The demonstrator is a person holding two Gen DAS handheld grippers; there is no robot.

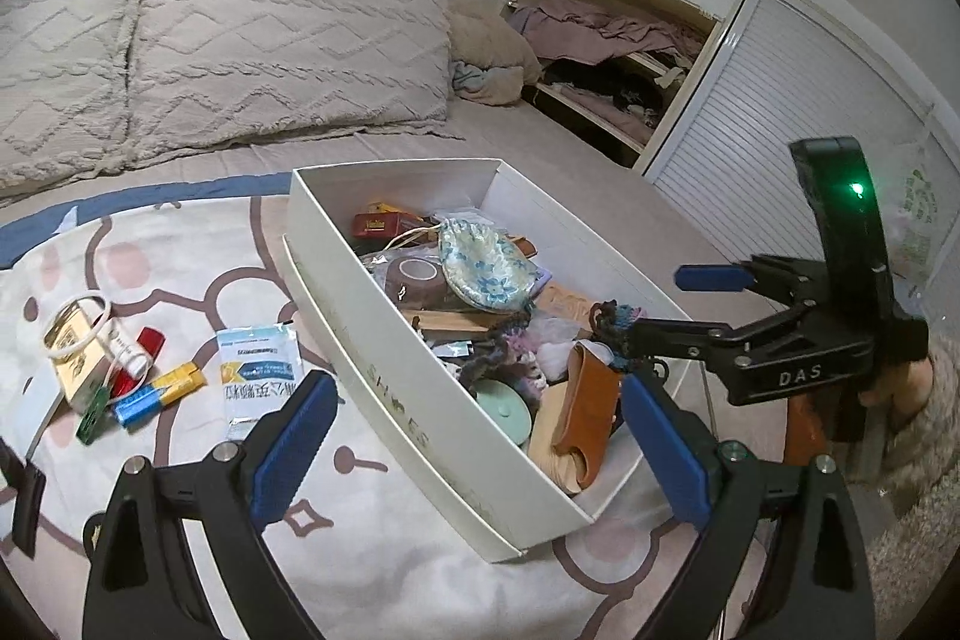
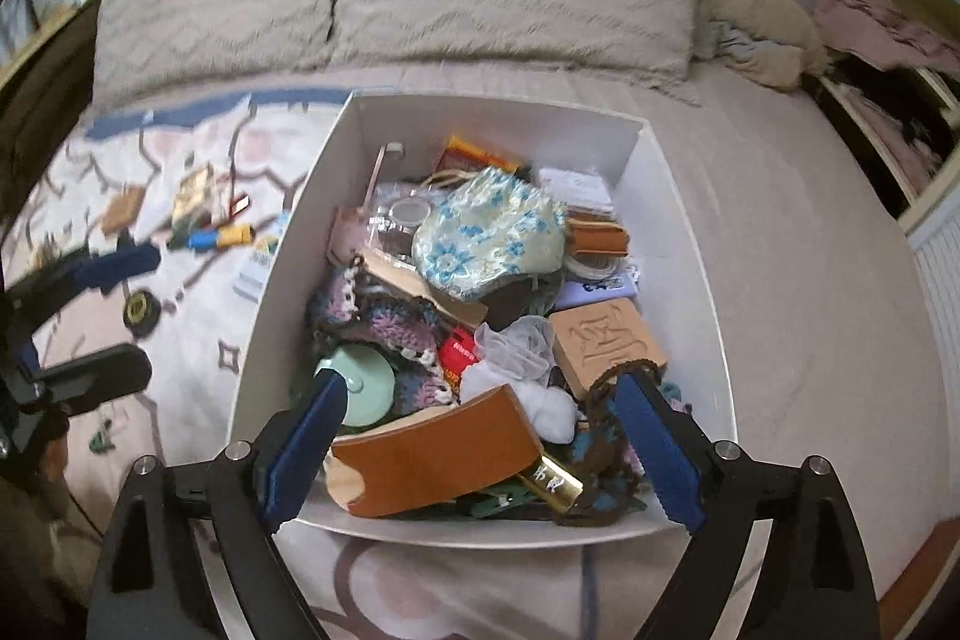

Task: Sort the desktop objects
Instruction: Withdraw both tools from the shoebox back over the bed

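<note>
White box (image 2: 678,196) crammed — floral pouch (image 2: 489,235), brown case (image 2: 438,454), crochet.

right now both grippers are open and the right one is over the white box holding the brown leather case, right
Not quite: the right gripper is open over the white box, but holds nothing. The right wrist view shows the brown leather case lying in the box between its spread fingers. The left gripper is open too.

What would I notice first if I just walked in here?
Probably the white box on the bed, stuffed with jumbled things, a blue-flowered pouch on top. The open right gripper hovers over its near end above a brown leather case. Left of it, small items lie scattered on the patterned blanket.
</note>
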